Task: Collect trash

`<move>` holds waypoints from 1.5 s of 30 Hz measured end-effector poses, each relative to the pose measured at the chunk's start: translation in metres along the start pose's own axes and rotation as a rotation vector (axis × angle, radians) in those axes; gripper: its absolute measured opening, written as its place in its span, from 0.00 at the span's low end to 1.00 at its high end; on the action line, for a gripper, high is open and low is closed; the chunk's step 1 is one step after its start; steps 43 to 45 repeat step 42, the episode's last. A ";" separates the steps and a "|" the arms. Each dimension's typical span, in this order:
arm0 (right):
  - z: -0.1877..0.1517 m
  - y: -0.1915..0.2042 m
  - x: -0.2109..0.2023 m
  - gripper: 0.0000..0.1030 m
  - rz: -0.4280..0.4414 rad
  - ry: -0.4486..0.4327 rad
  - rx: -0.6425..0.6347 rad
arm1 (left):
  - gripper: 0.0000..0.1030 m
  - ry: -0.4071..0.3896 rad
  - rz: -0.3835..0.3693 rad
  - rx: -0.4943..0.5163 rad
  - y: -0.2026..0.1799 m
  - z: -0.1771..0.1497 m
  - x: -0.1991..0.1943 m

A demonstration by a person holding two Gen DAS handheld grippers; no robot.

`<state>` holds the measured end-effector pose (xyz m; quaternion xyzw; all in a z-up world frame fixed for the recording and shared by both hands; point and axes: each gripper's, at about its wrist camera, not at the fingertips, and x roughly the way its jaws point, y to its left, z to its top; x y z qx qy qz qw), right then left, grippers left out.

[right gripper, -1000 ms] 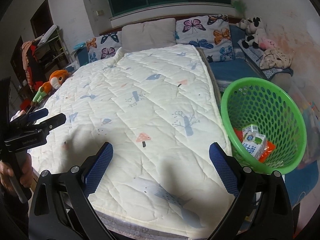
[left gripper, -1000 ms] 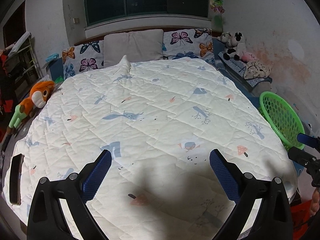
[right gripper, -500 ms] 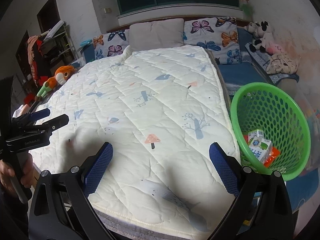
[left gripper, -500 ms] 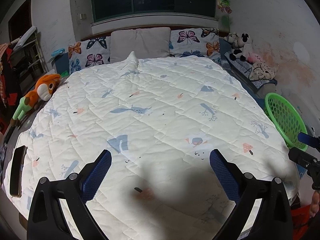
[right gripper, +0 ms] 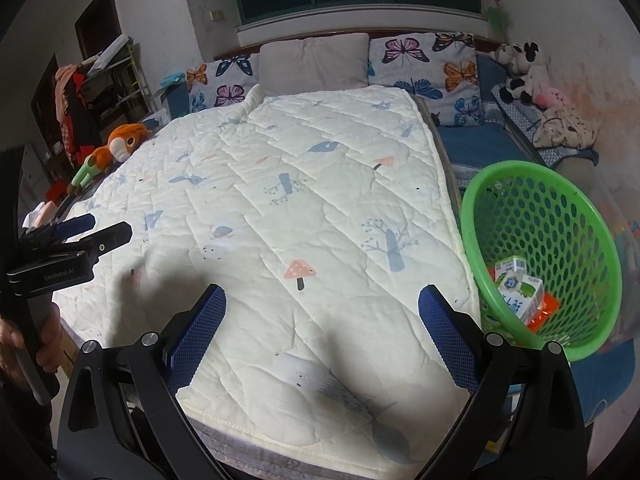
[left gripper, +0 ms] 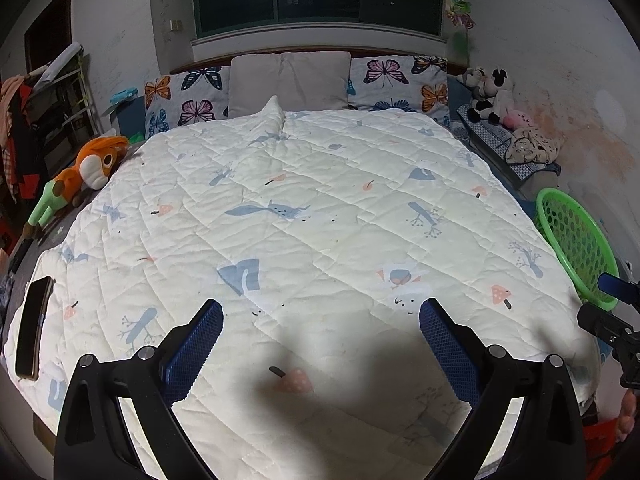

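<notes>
While both hand-held tools hover over the foot of the bed, neither carries anything: the left gripper [left gripper: 320,344] has its blue-padded jaws spread wide above the cream quilted bedspread printed with blue trees and pink mushrooms [left gripper: 304,216], and the right gripper [right gripper: 322,338] is spread just as wide over the same bedspread's near right corner. Green perforated plastic basket [right gripper: 560,216] sits just beside the bed's right edge, tilted with its mouth toward the camera in the right wrist view; only its rim and part of the wall show at the far right of the left wrist view. Inside it, at the bottom: a white-and-blue small carton [right gripper: 518,290] lying against an orange flat wrapper [right gripper: 544,312], touching. No loose trash visible on the bedspread surface. Dark flat phone-like slab [left gripper: 34,332] lies on the bedspread's left edge, near the corner. Orange-and-white plush toy with green legs [left gripper: 80,176] lies along the bed's left side. Head of bed: plain grey pillow [left gripper: 288,80] between two butterfly-print pillows. Black-and-white plush toys [left gripper: 490,96] sit on a side surface right of the bed, under a stained wall. In the right wrist view, a hand [right gripper: 44,344] grips the left tool's handle at lower left. Dark window above the headboard.
</notes>
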<state>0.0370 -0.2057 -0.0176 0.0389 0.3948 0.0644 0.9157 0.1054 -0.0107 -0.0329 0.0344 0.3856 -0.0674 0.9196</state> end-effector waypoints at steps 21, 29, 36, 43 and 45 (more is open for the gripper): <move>0.000 -0.001 0.001 0.93 -0.002 -0.001 0.000 | 0.93 -0.005 0.002 -0.002 -0.005 -0.003 0.001; 0.000 -0.001 0.000 0.93 0.002 -0.002 -0.001 | 0.93 -0.008 -0.003 -0.007 -0.008 -0.004 0.000; 0.000 0.002 0.000 0.93 0.003 -0.003 -0.002 | 0.93 -0.008 -0.005 -0.010 -0.010 -0.003 -0.002; 0.001 0.005 0.002 0.93 0.009 -0.002 -0.005 | 0.93 -0.005 0.002 -0.018 -0.009 -0.004 -0.001; 0.001 0.005 0.002 0.93 0.009 -0.002 -0.005 | 0.93 -0.005 0.002 -0.018 -0.009 -0.004 -0.001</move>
